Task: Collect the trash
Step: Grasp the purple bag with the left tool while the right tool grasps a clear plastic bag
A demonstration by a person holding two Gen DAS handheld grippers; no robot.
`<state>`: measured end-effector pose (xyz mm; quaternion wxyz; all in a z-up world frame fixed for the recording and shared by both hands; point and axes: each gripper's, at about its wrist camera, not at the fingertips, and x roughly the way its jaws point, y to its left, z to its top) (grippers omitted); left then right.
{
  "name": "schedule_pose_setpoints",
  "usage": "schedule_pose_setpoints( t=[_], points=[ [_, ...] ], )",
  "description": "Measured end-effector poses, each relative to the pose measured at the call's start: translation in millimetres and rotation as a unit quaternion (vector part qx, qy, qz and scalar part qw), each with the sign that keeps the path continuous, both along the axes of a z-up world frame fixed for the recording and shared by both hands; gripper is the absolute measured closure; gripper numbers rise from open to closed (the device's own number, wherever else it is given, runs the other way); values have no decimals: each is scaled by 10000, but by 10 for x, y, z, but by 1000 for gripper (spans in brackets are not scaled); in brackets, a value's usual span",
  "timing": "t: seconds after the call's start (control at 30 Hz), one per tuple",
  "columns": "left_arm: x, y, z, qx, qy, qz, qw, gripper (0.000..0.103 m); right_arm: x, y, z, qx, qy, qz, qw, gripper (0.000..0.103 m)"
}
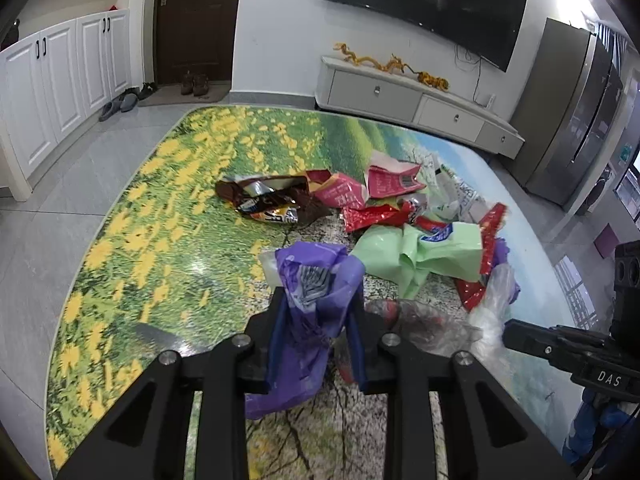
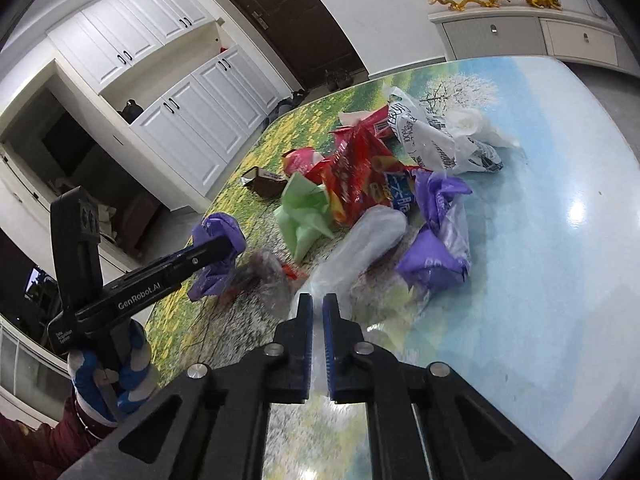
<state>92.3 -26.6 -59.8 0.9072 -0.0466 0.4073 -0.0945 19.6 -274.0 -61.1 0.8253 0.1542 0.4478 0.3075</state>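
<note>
**Both claws closed on plastic at the near edge of the trash pile**

The worktop point(image 1: 132, 264) is a broad glossy surface printed with a yellow-flower meadow, trees and pale sky. On its middle lies the trash pile, running from the meadow print toward the sky print.

In the pile, a crumpled green plastic bag point(image 1: 424, 256) sits near the centre, with red snack wrappers point(image 1: 376, 216) behind and beside it. A white printed plastic bag point(image 2: 436, 140) lies at the far side of the heap. A dark brown wrapper point(image 1: 268, 196) lies apart to the left on the flower print. A second purple bag point(image 2: 436, 256) rests on the right side of the pile, touching a clear plastic bag point(image 2: 360, 248) that stretches toward the camera.

The left claw point(image 1: 318, 312) is clamped on a purple plastic bag point(image 1: 308, 280); the bag bulges above the fingertips and hangs down between the fingers, at the near edge of the pile. In the right wrist view the same claw point(image 2: 224, 248) comes in from the left, held by a hand in a blue and white glove point(image 2: 112, 376).

The right claw point(image 2: 317, 300) has its blue-lined fingers drawn nearly together, with thin clear plastic pinched between them at the near end of the clear bag.
</note>
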Motion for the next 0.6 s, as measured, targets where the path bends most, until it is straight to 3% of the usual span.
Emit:
schedule_pose_setpoints(
  t=[0.6],
  points=[
    [-549, 244, 344, -107, -372, 249, 9989, 77, -317, -66, 193, -223, -117, -22, 9997, 95]
  ],
)
